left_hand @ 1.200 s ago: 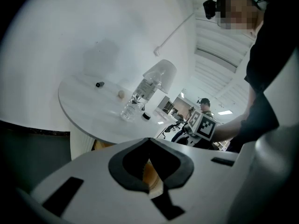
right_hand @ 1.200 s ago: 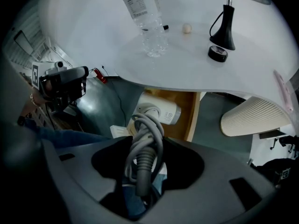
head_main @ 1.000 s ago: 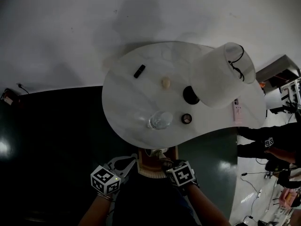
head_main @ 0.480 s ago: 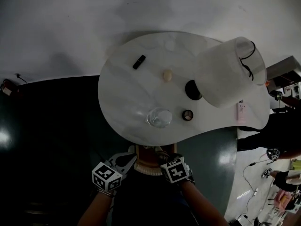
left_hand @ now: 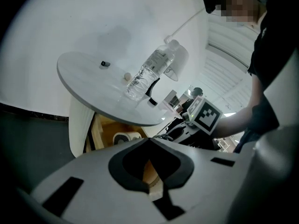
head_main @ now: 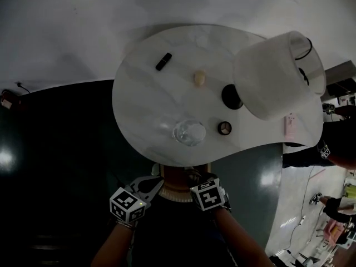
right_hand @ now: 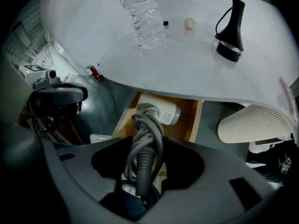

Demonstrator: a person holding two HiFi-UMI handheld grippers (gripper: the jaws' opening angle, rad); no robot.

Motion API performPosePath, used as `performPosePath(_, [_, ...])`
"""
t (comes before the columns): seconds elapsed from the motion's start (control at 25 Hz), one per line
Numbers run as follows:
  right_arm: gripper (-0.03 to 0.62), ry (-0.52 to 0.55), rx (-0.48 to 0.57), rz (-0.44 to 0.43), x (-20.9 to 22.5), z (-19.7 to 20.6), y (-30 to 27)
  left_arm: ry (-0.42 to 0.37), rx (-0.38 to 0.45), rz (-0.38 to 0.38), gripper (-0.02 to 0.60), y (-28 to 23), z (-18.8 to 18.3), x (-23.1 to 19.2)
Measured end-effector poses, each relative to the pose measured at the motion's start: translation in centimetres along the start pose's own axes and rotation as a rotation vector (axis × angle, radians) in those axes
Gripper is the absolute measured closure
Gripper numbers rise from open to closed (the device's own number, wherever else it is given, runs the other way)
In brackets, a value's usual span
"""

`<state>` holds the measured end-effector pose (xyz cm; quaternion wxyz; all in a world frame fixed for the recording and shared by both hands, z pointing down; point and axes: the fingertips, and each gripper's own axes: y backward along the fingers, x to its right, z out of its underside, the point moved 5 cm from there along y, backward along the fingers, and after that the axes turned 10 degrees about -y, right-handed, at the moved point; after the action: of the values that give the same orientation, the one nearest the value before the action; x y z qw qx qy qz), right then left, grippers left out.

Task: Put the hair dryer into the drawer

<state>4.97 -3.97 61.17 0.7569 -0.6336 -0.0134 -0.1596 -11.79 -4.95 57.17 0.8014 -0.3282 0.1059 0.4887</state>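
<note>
The white hair dryer (right_hand: 158,109) hangs barrel-first over the open wooden drawer (right_hand: 194,120) under the table. My right gripper (right_hand: 145,181) is shut on its grey handle, with the cord looped around it. From the head view, this gripper (head_main: 194,182) is at the drawer's (head_main: 177,196) front, on the right. My left gripper (head_main: 156,185) is at the drawer's left front corner, jaws together and empty. In the left gripper view, its jaws (left_hand: 154,186) show only a slit, and the dryer's grille end (left_hand: 122,138) sits inside the drawer (left_hand: 103,130).
The white oval table (head_main: 144,93) overhangs the drawer. It carries a clear water bottle (head_main: 189,132), a lamp with a white shade (head_main: 278,77), a small black piece (head_main: 163,61), a pale ball (head_main: 198,78) and a round tin (head_main: 224,128). A person's dark sleeve (head_main: 334,152) is at the right.
Both grippers have sunk a little toward the drawer. The table sits higher in the head view. The right gripper still holds the hair dryer.
</note>
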Motion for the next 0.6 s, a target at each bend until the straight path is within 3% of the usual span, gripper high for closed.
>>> performPosePath(0.6, [0.376, -0.056, 0.022, 0.017, 0.5, -0.7, -1.3, -0.004, -0.027, 0.01, 0.574, -1.3, 1.3, -0.2])
